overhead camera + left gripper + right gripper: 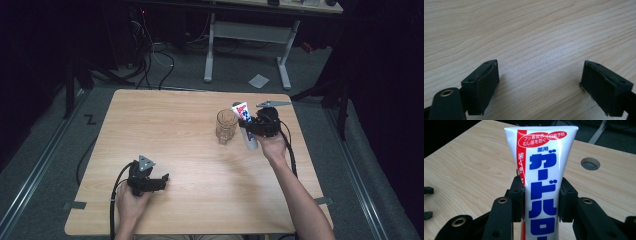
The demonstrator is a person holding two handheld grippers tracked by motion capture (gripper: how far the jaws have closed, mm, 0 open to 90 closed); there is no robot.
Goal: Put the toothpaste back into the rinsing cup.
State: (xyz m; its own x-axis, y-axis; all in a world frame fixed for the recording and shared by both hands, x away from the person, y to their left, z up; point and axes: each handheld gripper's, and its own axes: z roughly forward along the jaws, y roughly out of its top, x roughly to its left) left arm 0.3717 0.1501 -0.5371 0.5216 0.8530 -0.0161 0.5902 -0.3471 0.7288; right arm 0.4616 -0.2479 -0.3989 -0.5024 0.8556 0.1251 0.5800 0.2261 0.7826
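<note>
STATE: toothpaste tube is clamped mid-body by right tool, held above worktop just beside glass mug | left tool is held wide open, nothing gripped, low over worktop | RISK: mug may be tipped if struck by tube; the glossy tube may slip.

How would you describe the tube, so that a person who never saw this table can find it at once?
Look at the wooden table, toward its far right part, where a clear glass mug stands. Just right of the mug, the right tool is shut on the tube, held above the table. It is white with a red stripe and big blue letters.
</note>
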